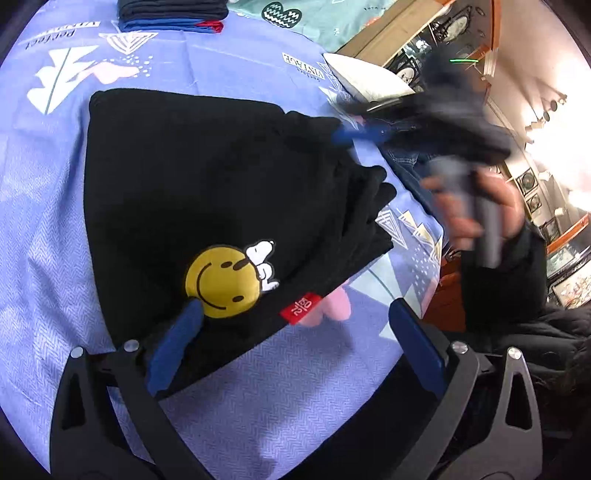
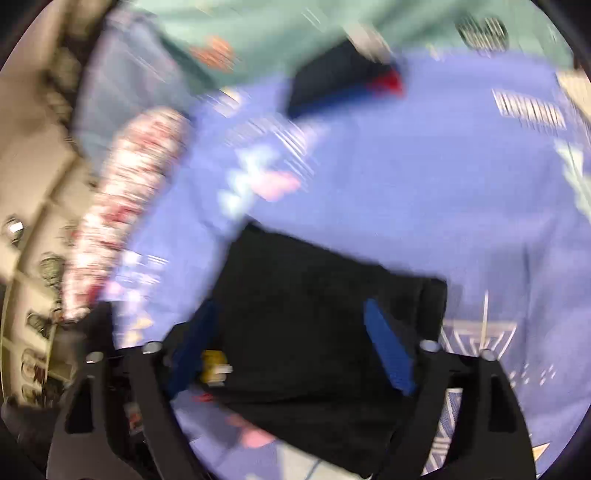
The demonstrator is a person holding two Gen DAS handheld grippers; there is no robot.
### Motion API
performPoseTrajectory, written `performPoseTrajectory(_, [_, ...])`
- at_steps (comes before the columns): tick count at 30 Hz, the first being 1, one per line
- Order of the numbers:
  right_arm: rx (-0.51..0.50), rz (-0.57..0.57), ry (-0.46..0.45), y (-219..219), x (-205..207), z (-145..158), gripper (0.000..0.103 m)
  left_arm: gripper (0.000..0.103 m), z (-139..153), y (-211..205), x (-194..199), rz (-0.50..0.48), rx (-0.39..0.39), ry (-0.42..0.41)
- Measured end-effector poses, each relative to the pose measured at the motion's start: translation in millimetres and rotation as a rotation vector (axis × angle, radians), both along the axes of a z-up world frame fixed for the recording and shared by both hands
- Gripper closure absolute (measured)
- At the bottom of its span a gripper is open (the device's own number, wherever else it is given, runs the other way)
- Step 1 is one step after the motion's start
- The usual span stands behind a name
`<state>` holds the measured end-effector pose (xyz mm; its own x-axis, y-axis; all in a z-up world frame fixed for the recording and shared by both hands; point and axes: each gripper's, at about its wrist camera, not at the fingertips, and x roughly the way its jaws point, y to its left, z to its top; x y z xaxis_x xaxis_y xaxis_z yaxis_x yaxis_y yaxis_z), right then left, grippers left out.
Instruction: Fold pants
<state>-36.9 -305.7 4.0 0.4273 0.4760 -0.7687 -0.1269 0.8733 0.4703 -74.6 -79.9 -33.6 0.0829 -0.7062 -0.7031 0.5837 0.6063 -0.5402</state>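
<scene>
Black folded pants (image 1: 221,177) with a yellow smiley and white dog patch (image 1: 229,280) and a red tag (image 1: 300,312) lie flat on the lilac printed bedsheet (image 1: 229,70). My left gripper (image 1: 295,332) is open at the pants' near edge. Its left finger (image 1: 177,339) is over the black cloth and its right finger is over the sheet. In the right wrist view, which is blurred, my right gripper (image 2: 291,332) is open above the pants (image 2: 314,314) with nothing pinched. In the left wrist view a hand (image 1: 476,206) holds the right gripper at the pants' far right corner.
A stack of folded dark and blue clothes (image 1: 170,14) sits at the far end of the bed, near a teal sheet (image 1: 332,18). A white pillow (image 1: 365,77) lies at the bed's right edge, with shelves beyond. A red-and-white patterned roll (image 2: 129,206) lies at the left.
</scene>
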Motion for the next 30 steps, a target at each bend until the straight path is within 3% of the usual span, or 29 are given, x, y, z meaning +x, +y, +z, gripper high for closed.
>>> performPoseTrajectory(1, [0.001, -0.038, 0.106, -5.0, 12.5, -28.1, 0.015, 0.002, -0.8, -0.1, -0.4, -0.006, 0.001, 0.000])
performPoseTrajectory(2, [0.030, -0.053, 0.152, -9.2, 18.0, -41.7, 0.014, 0.002, -2.0, -0.2, -1.2, -0.012, 0.003, -0.002])
performPoseTrajectory(4, [0.023, -0.042, 0.147, -9.3, 19.6, -35.8, 0.014, 0.002, 0.2, 1.1, -4.3, -0.020, 0.000, -0.017])
performPoseTrajectory(6, [-0.009, -0.027, 0.084, 0.7, 16.2, -5.4, 0.014, 0.002, 0.8, -5.0, -5.5, -0.028, 0.018, -0.034])
performPoseTrajectory(9, [0.103, 0.116, -0.034, 40.8, 21.8, 32.4, 0.013, 0.002, 0.7, -9.5, -10.3, -0.040, 0.050, -0.069])
performPoseTrajectory(11, [0.173, 0.204, -0.021, 75.8, 35.3, 35.1, 0.012, 0.002, 1.5, -12.7, -14.7, -0.044, 0.069, -0.091])
performPoseTrajectory(13, [0.196, 0.254, 0.035, 102.6, 52.8, 16.2, 0.011, 0.002, 1.0, -15.0, -17.1, -0.047, 0.083, -0.107])
performPoseTrajectory(15, [0.176, 0.224, 0.161, 116.0, 74.9, -29.0, 0.011, 0.002, 1.4, -18.4, -19.4, -0.053, 0.096, -0.124])
performPoseTrajectory(16, [0.176, 0.198, 0.224, 117.8, 82.4, -53.3, 0.006, 0.002, 0.0, -19.1, -18.9, -0.053, 0.103, -0.121])
performPoseTrajectory(18, [0.265, 0.168, 0.178, 107.8, 81.6, -56.0, 0.006, 0.002, 4.8, -15.3, -19.4, -0.044, 0.076, -0.137])
performPoseTrajectory(20, [0.287, 0.141, 0.120, 91.2, 68.4, -34.9, 0.007, 0.002, 17.0, -5.2, -18.4, -0.002, 0.054, -0.184])
performPoseTrajectory(22, [0.304, 0.143, 0.026, 67.6, 47.1, -5.3, 0.006, 0.002, 32.7, 9.2, -13.9, 0.019, -0.030, -0.192])
performPoseTrajectory(23, [0.280, 0.133, -0.017, 54.5, 35.6, 6.9, 0.006, 0.002, 42.2, 20.1, -8.8, 0.040, -0.079, -0.195])
performPoseTrajectory(25, [0.179, 0.080, -0.092, 23.7, 12.9, 28.6, 0.001, 0.002, 49.7, 36.0, 6.3, 0.100, -0.093, -0.194])
performPoseTrajectory(27, [0.073, -0.027, -0.108, -20.3, -8.0, 33.6, 0.001, 0.002, 39.0, 47.7, 33.5, 0.176, -0.048, -0.131])
performPoseTrajectory(30, [0.030, -0.109, 0.004, -64.0, -22.4, 1.7, 0.001, 0.002, 9.2, 49.6, 66.3, 0.199, -0.042, 0.045])
